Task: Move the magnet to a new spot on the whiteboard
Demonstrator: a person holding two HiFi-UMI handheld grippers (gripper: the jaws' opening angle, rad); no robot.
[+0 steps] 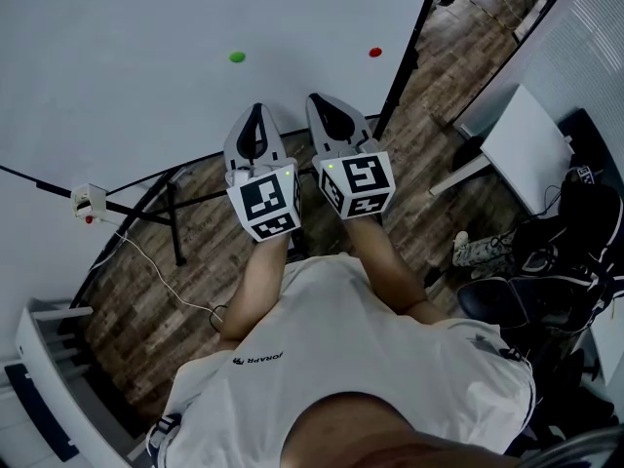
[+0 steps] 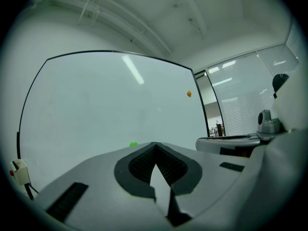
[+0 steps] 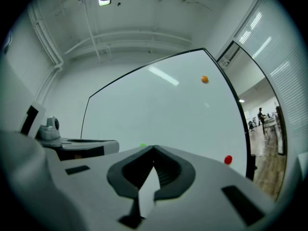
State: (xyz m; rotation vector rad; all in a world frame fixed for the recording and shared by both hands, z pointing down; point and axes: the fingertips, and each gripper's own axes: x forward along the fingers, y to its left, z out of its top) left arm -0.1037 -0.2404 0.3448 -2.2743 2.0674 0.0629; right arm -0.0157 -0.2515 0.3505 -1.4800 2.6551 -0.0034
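Small round green magnet (image 1: 237, 57) sits upper centre-left on the big white, black-framed whiteboard (image 1: 117, 96). Round red magnet (image 1: 375, 53) sticks well apart to its right, near the frame. Round orange magnet (image 3: 204, 79) sits higher up.

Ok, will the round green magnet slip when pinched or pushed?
The round green magnet looks small and low, so probably light and hard to pinch. Clinging to the upright white whiteboard, it likely slides when pushed rather than dropping.

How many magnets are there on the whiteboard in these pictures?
3. A green magnet sits low on the whiteboard, a red magnet is level with it near the right edge, and an orange magnet is higher up, seen only in the gripper views. Others may be hidden.
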